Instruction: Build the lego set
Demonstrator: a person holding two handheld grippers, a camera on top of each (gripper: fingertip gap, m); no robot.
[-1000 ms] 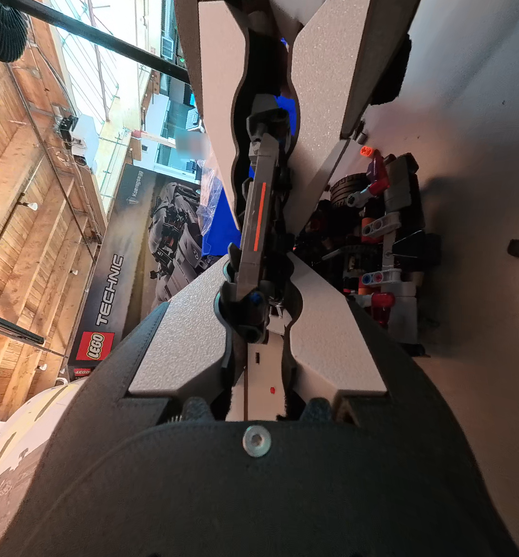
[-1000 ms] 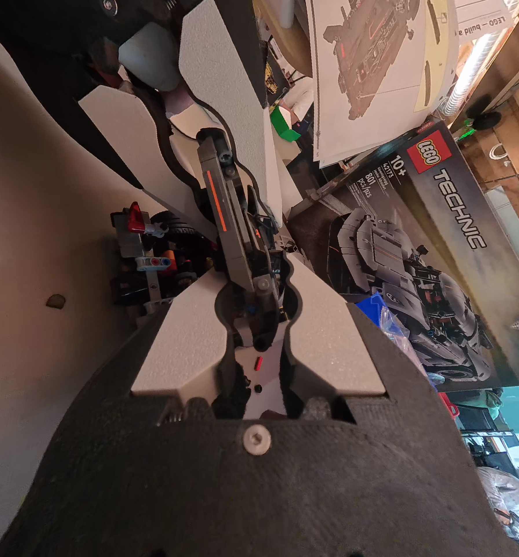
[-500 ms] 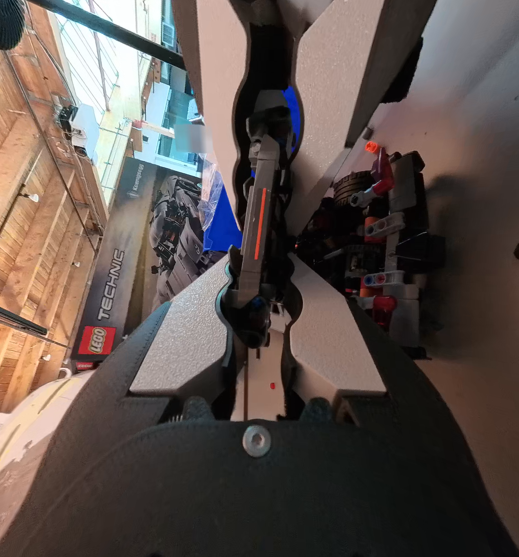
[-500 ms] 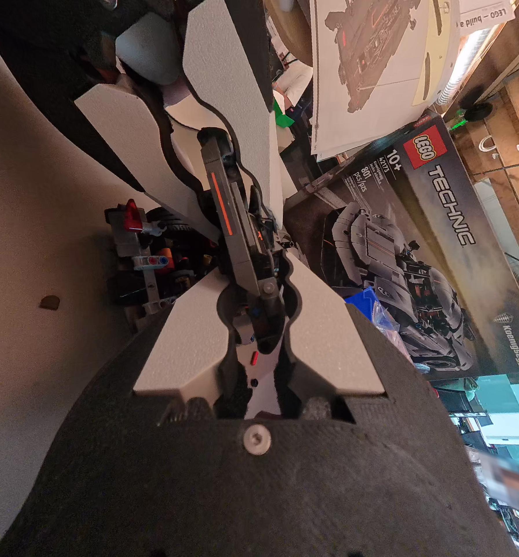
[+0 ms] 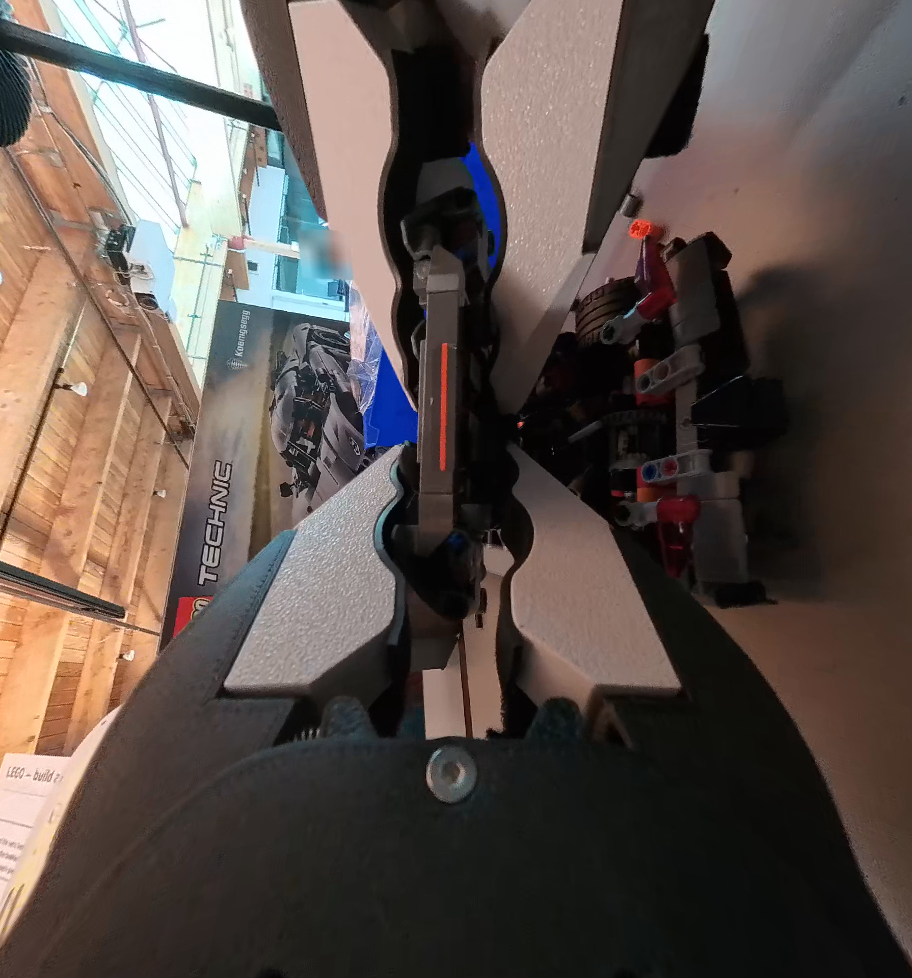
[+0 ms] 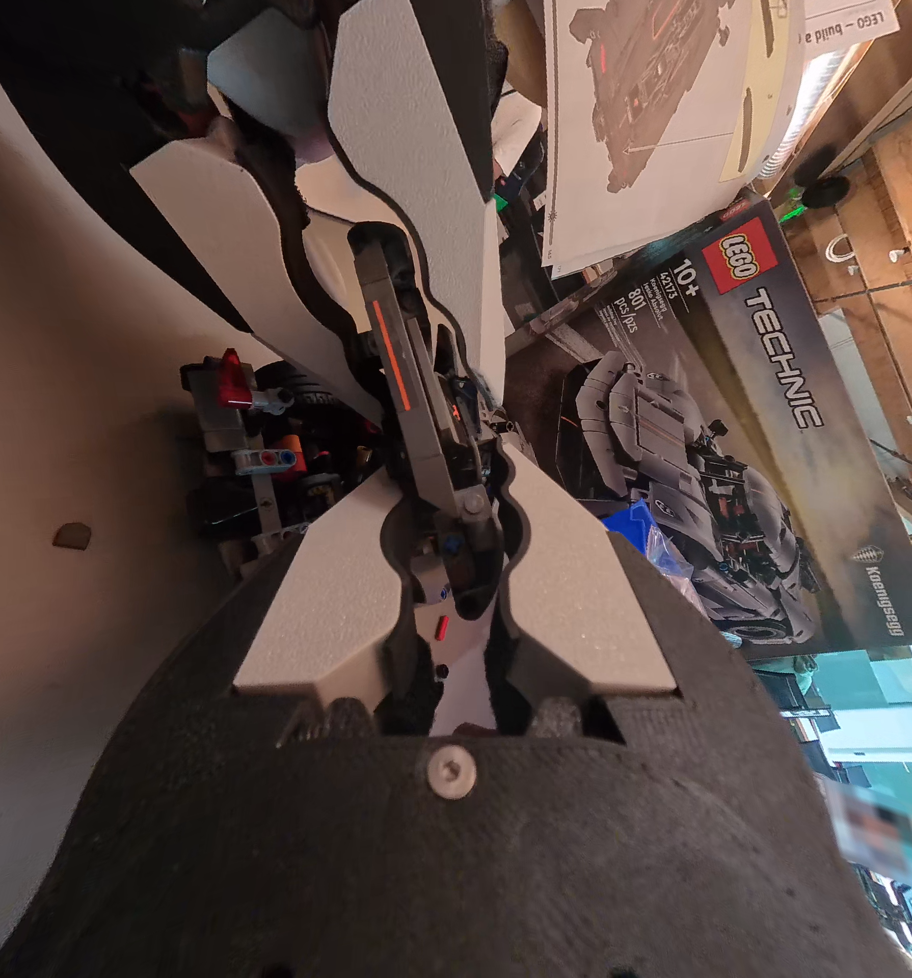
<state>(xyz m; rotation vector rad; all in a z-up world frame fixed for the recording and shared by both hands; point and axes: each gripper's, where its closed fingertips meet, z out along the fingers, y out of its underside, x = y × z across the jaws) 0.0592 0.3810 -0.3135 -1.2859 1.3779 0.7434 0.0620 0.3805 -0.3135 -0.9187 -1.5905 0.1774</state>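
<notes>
The white table (image 5: 840,132) fills the 3 o'clock side of the left wrist view and the 9 o'clock side of the right wrist view. The dark set box (image 6: 792,423), printed with a grey car, stands at 3 o'clock in the right wrist view, with an open instruction sheet (image 6: 655,106) at 1 o'clock above it that the left wrist view shows only as a corner at 8 o'clock. A blue bin (image 6: 628,524) with clear bags in it sits beside the box. The partly built car chassis (image 5: 671,423) lies on the table at 3 o'clock from the left gripper (image 5: 459,476). Both grippers are clenched on one dark grey panel assembly with an orange stripe (image 5: 440,402): the left gripper clamps its near end, and the right gripper (image 6: 454,487) comes in from 12 o'clock, gripping the far end. A small dark piece (image 6: 73,535) lies alone on the table at 9 o'clock.
</notes>
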